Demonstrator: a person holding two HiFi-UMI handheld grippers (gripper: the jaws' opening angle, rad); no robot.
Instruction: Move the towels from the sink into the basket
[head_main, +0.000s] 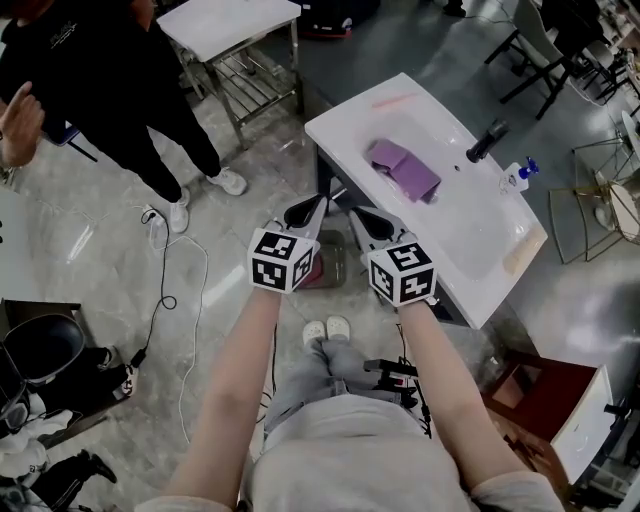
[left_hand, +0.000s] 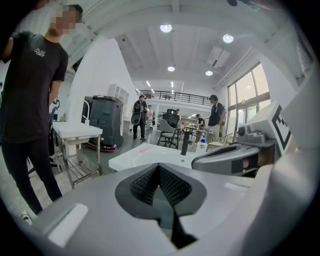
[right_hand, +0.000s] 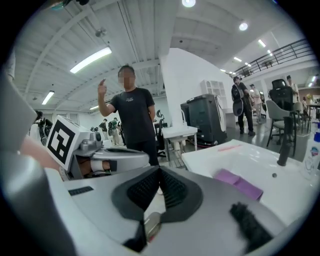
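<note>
Both forearms reach out from the wearer, each hand holding a gripper. The left gripper (head_main: 318, 203) has its jaws pressed together with nothing between them. The right gripper (head_main: 354, 212) is the same, pads meeting and empty. They hang side by side, close but apart, over the floor just off the near edge of the white sink (head_main: 352, 118).

The purple towels (head_main: 404, 169) lie folded in the basin, ahead and to the right of both grippers, clear of the jaws. They look like two pieces lying against each other, but the count is hard to tell. In the right gripper view they sit right of the jaws. In the left gripper view the sink is edge-on with the right gripper across part of it, so the towels can't be made out.

A dark thing on the floor (head_main: 334, 262) between the marker cubes is mostly hidden and unclear.

A black faucet (head_main: 487, 140) and a blue-capped bottle (head_main: 518, 176) stand at the sink's far side. A bystander in black (head_main: 110, 90) and a metal table (head_main: 235, 30) are off to the left.
</note>
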